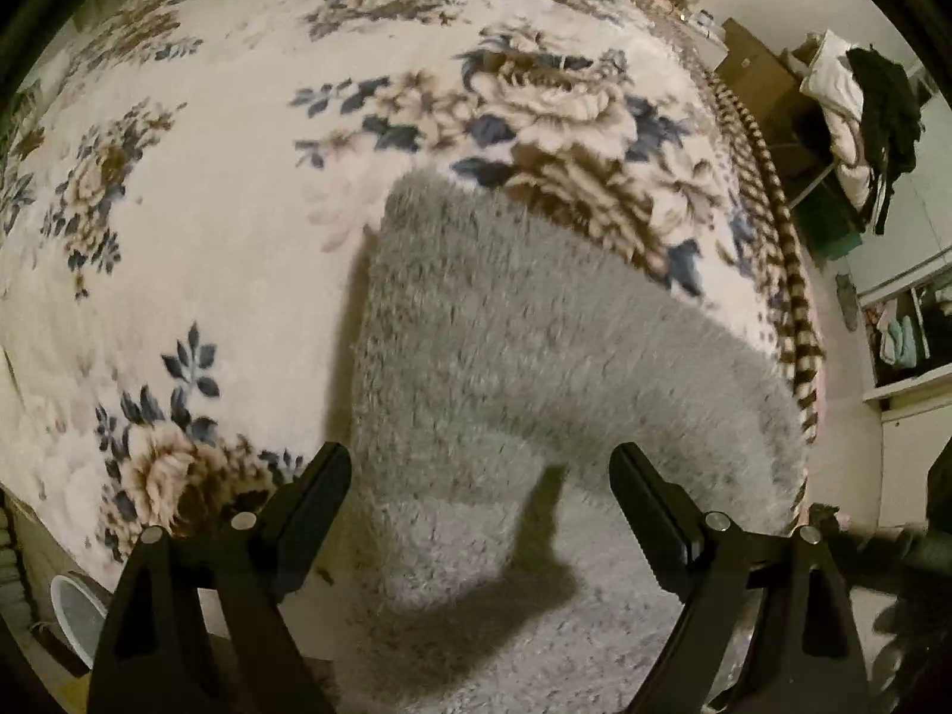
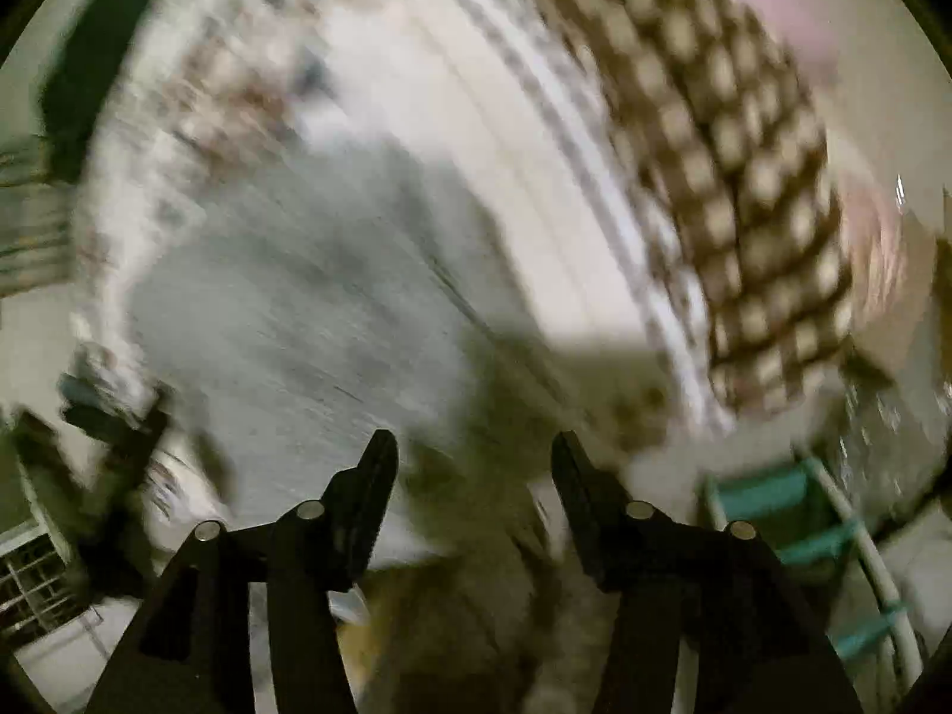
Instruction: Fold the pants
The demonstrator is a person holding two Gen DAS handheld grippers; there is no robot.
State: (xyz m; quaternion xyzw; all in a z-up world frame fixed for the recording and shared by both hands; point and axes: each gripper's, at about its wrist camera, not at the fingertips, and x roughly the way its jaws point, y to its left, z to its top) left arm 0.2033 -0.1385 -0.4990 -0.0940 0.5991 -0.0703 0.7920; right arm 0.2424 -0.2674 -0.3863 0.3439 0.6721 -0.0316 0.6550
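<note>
Fluffy grey pants point(image 1: 523, 357) lie on a cream floral blanket point(image 1: 196, 190) on a bed, with one layer folded over another near me. My left gripper point(image 1: 479, 464) is open and empty, hovering just above the near part of the pants. The right wrist view is heavily motion-blurred; the grey pants point(image 2: 285, 309) show at left centre. My right gripper point(image 2: 473, 452) is open and empty, over the edge of the pants and the blanket.
The bed's right edge has a brown checked border point(image 1: 767, 226). Beyond it stand a cardboard box point(image 1: 761, 71) and a pile of clothes point(image 1: 863, 119). A white bowl point(image 1: 77, 613) sits low left. A teal-and-white rack point(image 2: 833, 541) is at lower right.
</note>
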